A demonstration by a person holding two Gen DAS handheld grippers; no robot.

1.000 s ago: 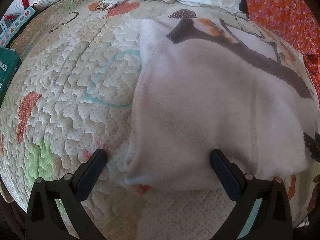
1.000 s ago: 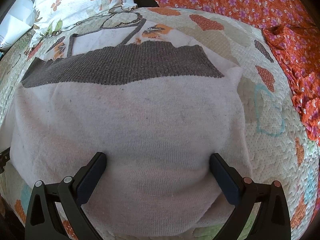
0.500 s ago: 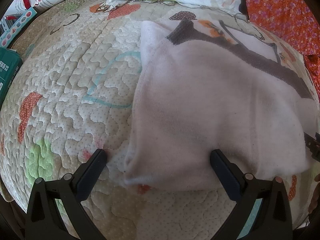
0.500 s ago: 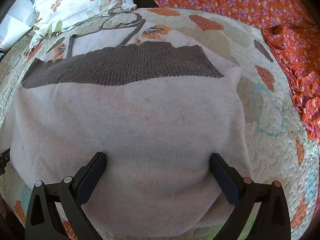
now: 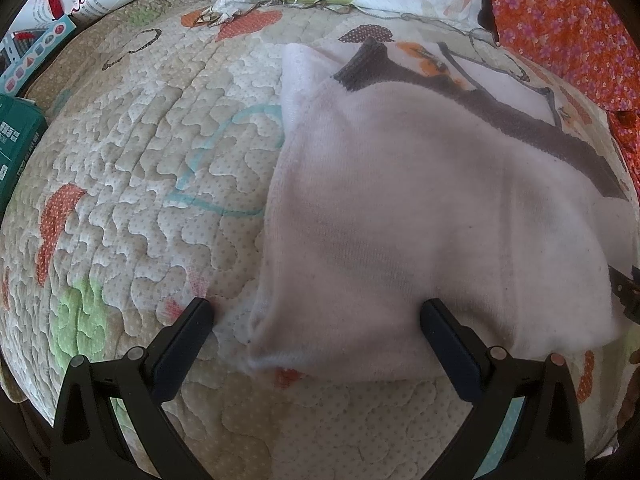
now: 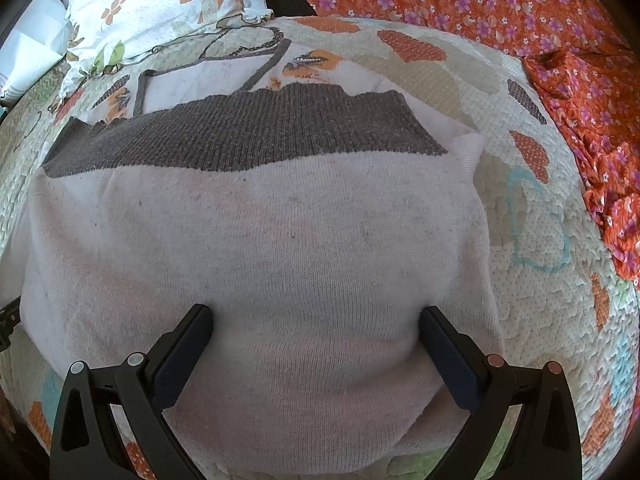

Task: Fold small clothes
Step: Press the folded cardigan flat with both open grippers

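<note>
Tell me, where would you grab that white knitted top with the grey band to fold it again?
Probably at the near edge of the white knitted top, coming in low from the front. Both the left gripper and right gripper sit open there, and the hem lies loose on the quilt, easy to pinch.

A bed covered by a quilt (image 5: 132, 200) with orange, green and blue patches carries a pale knitted garment (image 6: 256, 256) with a grey band, a white flowered pillow (image 6: 160, 8) and orange flowered cloth (image 6: 500, 12).

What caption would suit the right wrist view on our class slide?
Open right gripper poised over a white knit garment with a grey band, on a patterned quilt.
</note>
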